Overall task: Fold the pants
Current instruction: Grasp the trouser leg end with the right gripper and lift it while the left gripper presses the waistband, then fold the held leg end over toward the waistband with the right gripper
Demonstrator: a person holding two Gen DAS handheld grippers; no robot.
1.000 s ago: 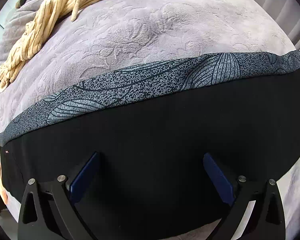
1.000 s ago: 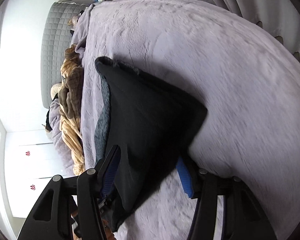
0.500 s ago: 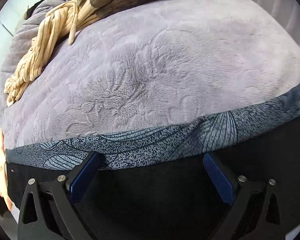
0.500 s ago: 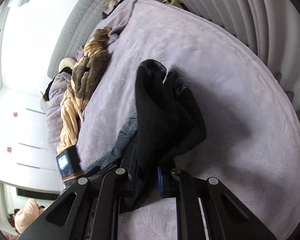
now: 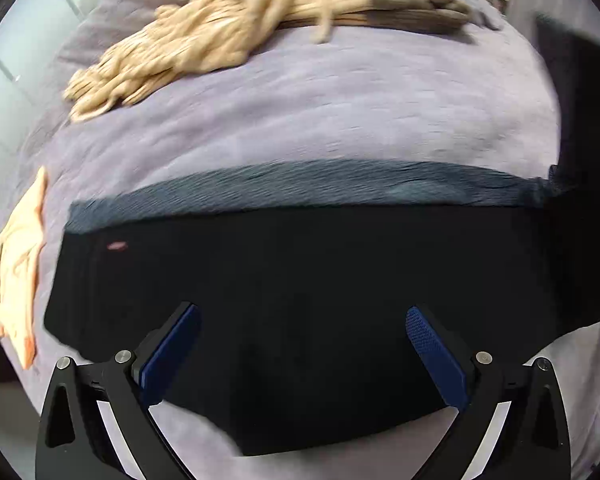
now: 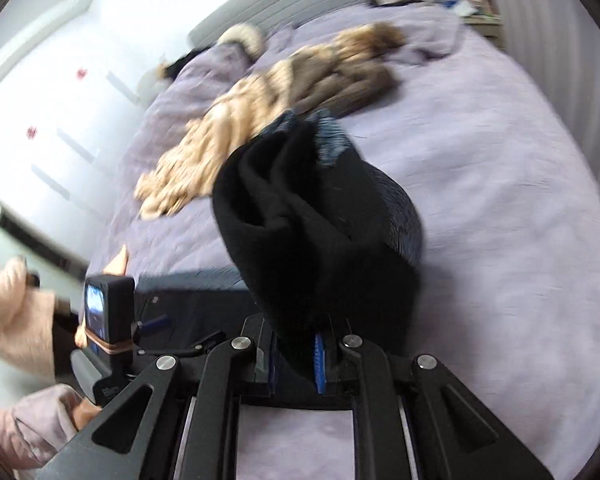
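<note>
- The black pants (image 5: 300, 280) lie spread across the near part of the lavender bedspread (image 5: 300, 112), with a band of grey patterned fabric (image 5: 300, 184) showing along their far edge.
- The left gripper (image 5: 302, 350) hangs over the near part of the pants with its blue-padded fingers (image 5: 170, 354) wide apart and nothing between them.
- The right gripper (image 6: 296, 364) has its jaws closed tight on a bunched end of the pants (image 6: 320, 232), which stands up in a thick black roll above the bed; a bit of the grey patterned lining shows at the top and right of the bundle.
- In the left wrist view, that raised part shows as a dark shape at the far right edge (image 5: 580, 120), though motion blur makes its outline hard to read.
- A heap of tan and brown clothes (image 5: 260, 24) lies on the far side of the bed, well apart from the pants.
- A peach-coloured garment (image 5: 18, 272) lies at the left edge of the bed, beside the left end of the pants.
- A grey padded headboard (image 6: 308, 4) stands at the far end.
</note>
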